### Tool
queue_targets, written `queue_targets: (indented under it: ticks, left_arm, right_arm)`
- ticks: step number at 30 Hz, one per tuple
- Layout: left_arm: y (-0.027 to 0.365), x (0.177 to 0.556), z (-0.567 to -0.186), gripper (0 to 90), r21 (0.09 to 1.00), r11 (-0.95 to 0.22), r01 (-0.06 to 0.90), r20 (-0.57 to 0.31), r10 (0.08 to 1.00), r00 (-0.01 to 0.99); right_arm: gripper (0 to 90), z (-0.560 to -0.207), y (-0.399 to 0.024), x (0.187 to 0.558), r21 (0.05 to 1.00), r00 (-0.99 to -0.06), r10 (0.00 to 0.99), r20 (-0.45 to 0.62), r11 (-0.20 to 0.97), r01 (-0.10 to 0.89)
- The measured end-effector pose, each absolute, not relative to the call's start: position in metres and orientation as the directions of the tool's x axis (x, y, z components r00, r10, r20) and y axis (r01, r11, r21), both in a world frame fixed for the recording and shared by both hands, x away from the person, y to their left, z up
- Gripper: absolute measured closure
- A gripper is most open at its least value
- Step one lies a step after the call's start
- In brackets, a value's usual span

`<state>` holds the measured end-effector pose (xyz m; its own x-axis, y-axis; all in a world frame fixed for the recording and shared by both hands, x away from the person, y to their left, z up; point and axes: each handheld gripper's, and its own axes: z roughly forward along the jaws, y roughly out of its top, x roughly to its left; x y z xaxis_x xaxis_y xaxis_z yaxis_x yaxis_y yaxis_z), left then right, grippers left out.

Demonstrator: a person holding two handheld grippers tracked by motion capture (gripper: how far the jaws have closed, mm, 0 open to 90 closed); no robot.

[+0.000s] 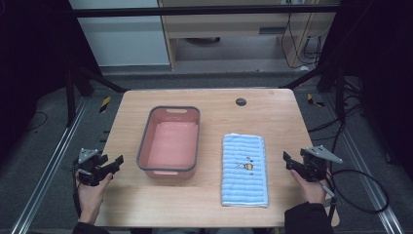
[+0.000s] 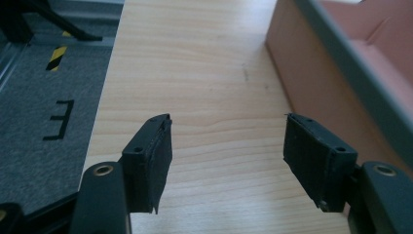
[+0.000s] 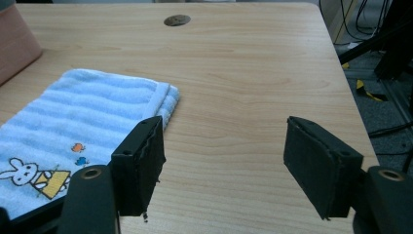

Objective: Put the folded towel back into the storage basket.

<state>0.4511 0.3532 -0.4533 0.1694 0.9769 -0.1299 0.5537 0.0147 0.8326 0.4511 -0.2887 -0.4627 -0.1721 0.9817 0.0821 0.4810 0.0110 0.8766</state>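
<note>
While both claws sit spread wide and empty, I've got the left claw [image 1: 113, 164] by the pink plastic tub [image 1: 170, 140], right claw [image 1: 288, 161] by the folded blue striped towel [image 1: 245, 169], probably staging a grab.

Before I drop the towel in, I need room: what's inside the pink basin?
The basin looks empty, its pink floor bare. The strip behind its near wall is hidden.

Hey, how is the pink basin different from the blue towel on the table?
The basin is a rigid, raised tub with grey-rimmed walls, open on top; the towel is soft and lies flat, folded. The basin is plain pink inside; the towel is blue-striped with a small cartoon print. The basin sits left of the towel, nearer the left gripper. Both are rectangular, lie lengthwise away from the person and rest untouched on the table.
</note>
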Motion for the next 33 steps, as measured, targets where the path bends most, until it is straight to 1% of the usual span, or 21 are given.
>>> queue_targets:
  ticks: [5, 9, 12, 15, 22, 33]
  left_arm:
    - [0.346, 0.445, -0.440, 36.0, 0.852, -0.015, 0.523, -0.108, 0.973, 0.202]
    - [0.342, 0.441, -0.432, 35.5, 0.857, -0.013, 0.514, -0.121, 0.966, 0.228]
    - [0.340, 0.439, -0.427, 33.7, 0.868, -0.018, 0.497, -0.119, 0.963, 0.242]
    - [0.337, 0.436, -0.421, 32.3, 0.875, -0.012, 0.484, -0.130, 0.957, 0.259]
    - [0.323, 0.432, -0.411, 30.2, 0.887, -0.030, 0.460, -0.120, 0.948, 0.293]
    - [0.295, 0.427, -0.402, 31.9, 0.905, -0.059, 0.420, -0.097, 0.935, 0.341]
  right_arm:
    - [31.3, -0.455, -0.288, 0.448, 0.886, -0.179, 0.981, 0.072, 0.019, 0.463]
    - [30.6, -0.452, -0.287, 0.448, 0.885, -0.191, 0.978, 0.082, 0.016, 0.465]
    - [29.1, -0.450, -0.284, 0.448, 0.887, -0.219, 0.972, 0.089, 0.023, 0.461]
    - [28.9, -0.449, -0.282, 0.449, 0.888, -0.229, 0.968, 0.100, 0.017, 0.460]
    - [28.2, -0.443, -0.274, 0.448, 0.892, -0.263, 0.961, 0.088, 0.042, 0.450]
    - [28.9, -0.432, -0.272, 0.447, 0.903, -0.294, 0.952, 0.088, 0.048, 0.427]
